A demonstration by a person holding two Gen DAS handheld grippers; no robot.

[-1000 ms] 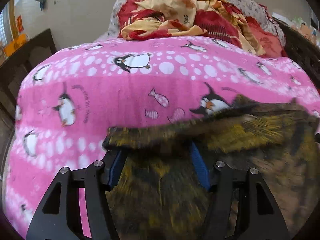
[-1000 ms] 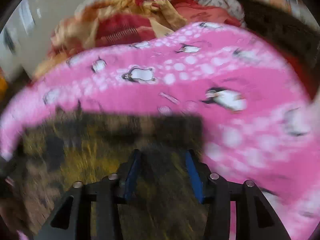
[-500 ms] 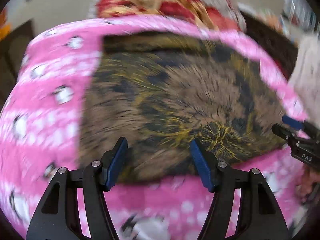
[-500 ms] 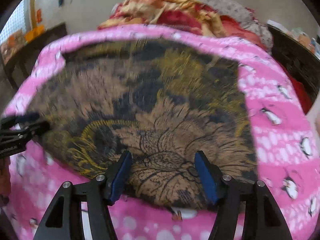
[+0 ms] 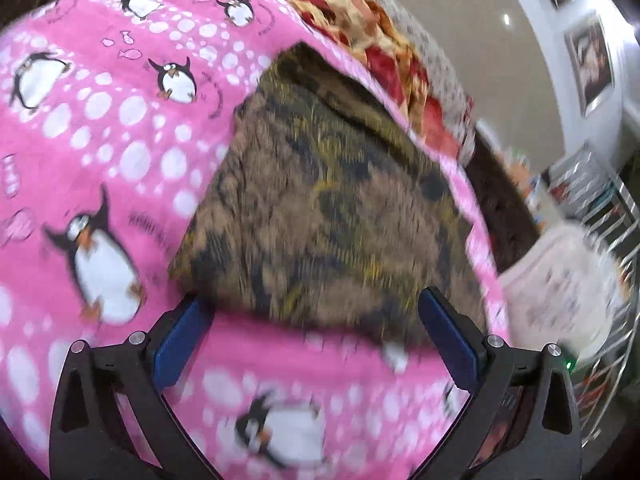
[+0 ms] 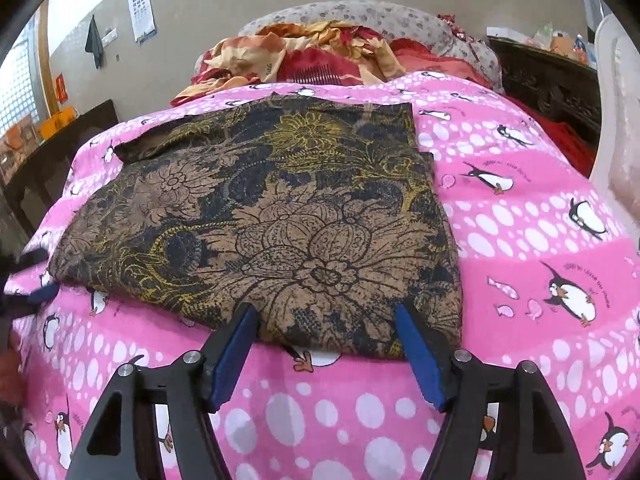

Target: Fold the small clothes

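- Jaws on both tools stand wide apart and hold nothing: the right gripper [image 6: 326,338] sits just short of the near hem of the floral garment [image 6: 280,216], and the left gripper [image 5: 314,332] frames the garment's [image 5: 320,208] near edge from the side.
- Garment location: spread mostly flat on the pink penguin blanket [image 6: 520,240], near the middle of the bed, with one corner at the far left lying rumpled and partly turned.
- Risk, double pick-up: the blanket is soft and lies directly under the hem. A jaw closing too low would probably pinch blanket with cloth and drag both during the fold.
- Risk, single-layer grasp: the near hem appears to be more than one layer. Catching only the top layer would likely let the lower layer slide and leave the fold crooked.
- Risk, uneven fold: the two tools address the cloth at different angles. Unequal lift would probably skew the edge alignment.
- Risk, poor aim: the left wrist view is blurred, so the exact gap between its pads [image 5: 180,344] and the cloth cannot be judged.
- Risk, snagging: the heap of red and orange bedding [image 6: 304,60] lies just beyond the far edge; an overshooting fold could land against it.
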